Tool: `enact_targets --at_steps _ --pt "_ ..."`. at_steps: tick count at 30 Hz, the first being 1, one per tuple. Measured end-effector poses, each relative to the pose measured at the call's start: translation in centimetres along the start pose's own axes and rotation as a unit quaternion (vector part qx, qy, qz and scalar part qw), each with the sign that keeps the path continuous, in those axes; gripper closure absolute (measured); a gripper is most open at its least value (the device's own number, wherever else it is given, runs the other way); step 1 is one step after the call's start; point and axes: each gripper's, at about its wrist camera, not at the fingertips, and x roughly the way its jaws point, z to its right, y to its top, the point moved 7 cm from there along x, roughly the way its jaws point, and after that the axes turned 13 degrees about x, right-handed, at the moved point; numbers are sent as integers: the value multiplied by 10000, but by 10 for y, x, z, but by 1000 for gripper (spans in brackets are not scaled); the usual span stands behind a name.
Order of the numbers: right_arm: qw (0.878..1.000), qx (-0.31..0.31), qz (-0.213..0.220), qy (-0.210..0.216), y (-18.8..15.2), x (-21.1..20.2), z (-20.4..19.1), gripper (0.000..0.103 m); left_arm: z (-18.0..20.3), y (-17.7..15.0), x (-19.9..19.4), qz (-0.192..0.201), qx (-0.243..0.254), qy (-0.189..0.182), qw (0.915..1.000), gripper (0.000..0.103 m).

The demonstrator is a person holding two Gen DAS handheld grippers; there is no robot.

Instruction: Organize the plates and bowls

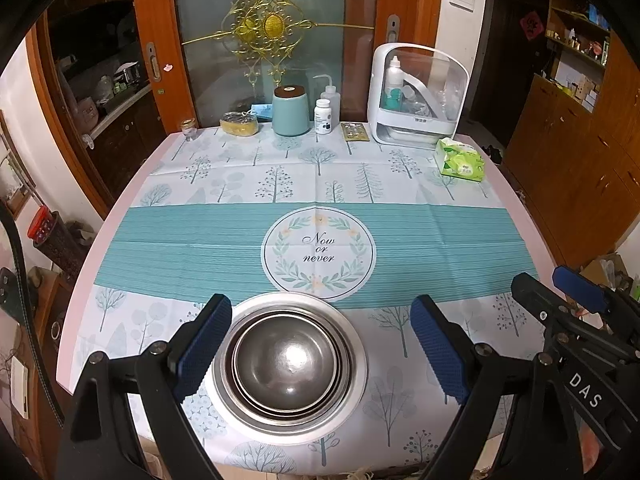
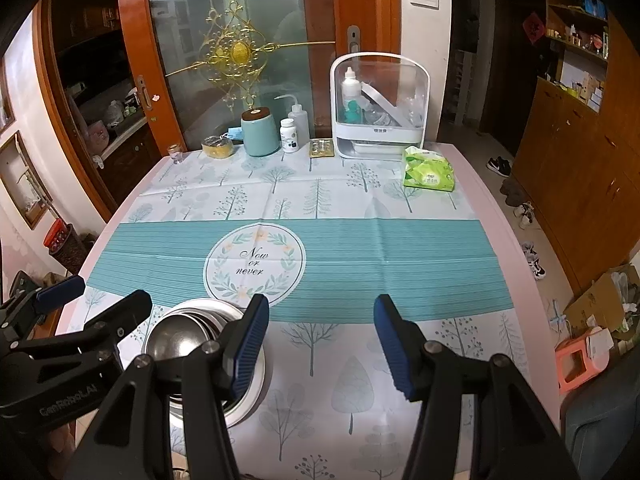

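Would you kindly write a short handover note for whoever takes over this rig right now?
Left tool: open, empty, jaws either side of the dish stack, apparently not touching it.
Right tool: open, empty, over bare tablecloth right of the stack.
Metal bowls sit nested on the white plate near the table's front edge.
Done: stacking looks complete.
Left: probably nothing, unless the stack must be moved.

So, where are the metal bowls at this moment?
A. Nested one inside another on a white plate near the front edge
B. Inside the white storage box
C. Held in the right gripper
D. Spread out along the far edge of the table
A: the metal bowls sit stacked inside each other on the white plate, at the near side of the table, and neither gripper holds them.
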Motion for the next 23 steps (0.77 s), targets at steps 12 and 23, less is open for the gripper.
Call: enact_targets --at_steps 12,23 --pt "10000 39 9 0 0 0 1 48 1 -1 0 -15 3 -12 10000 13" --pt "10000 42 4 0 0 1 1 48 1 -1 2 -34 28 -37 10000 13"
